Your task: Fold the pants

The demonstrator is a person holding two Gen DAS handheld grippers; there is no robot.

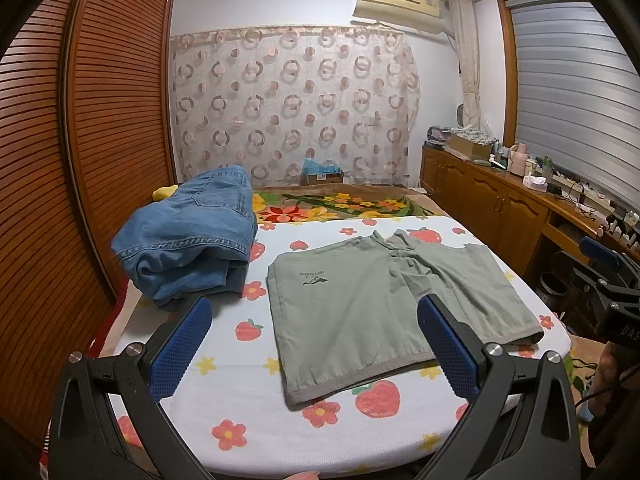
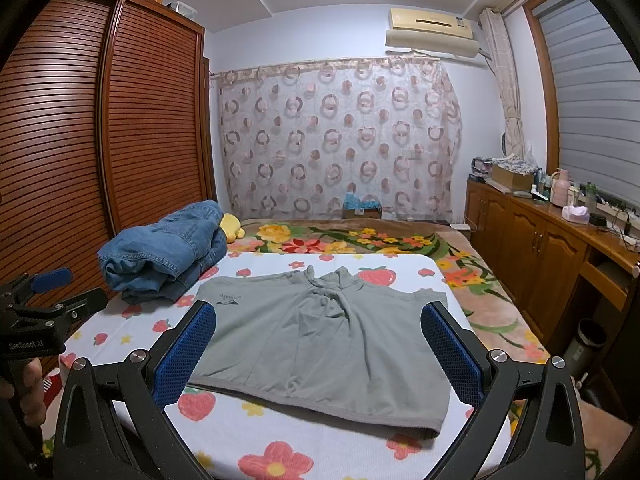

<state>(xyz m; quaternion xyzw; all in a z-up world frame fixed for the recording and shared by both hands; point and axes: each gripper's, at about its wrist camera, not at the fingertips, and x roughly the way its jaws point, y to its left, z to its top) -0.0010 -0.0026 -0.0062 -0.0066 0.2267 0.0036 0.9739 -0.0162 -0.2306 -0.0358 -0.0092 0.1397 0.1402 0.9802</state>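
Observation:
Grey-green pants [image 1: 372,304] lie spread flat on the strawberry-print sheet [image 1: 248,412], hems toward me and waist with drawstring at the far end; they also show in the right wrist view [image 2: 320,340]. My left gripper [image 1: 314,324] is open and empty, held above the near edge of the pants. My right gripper [image 2: 318,332] is open and empty, hovering over the near hems. Each gripper shows at the edge of the other's view: the right gripper [image 1: 608,276] and the left gripper [image 2: 44,288].
Folded blue jeans [image 1: 188,240] are stacked at the left of the bed, next to a yellow plush toy [image 2: 232,226]. A slatted wooden wardrobe [image 1: 80,140] stands at the left. A cluttered wooden cabinet [image 1: 500,196] runs along the right. A floral blanket [image 1: 340,202] lies beyond.

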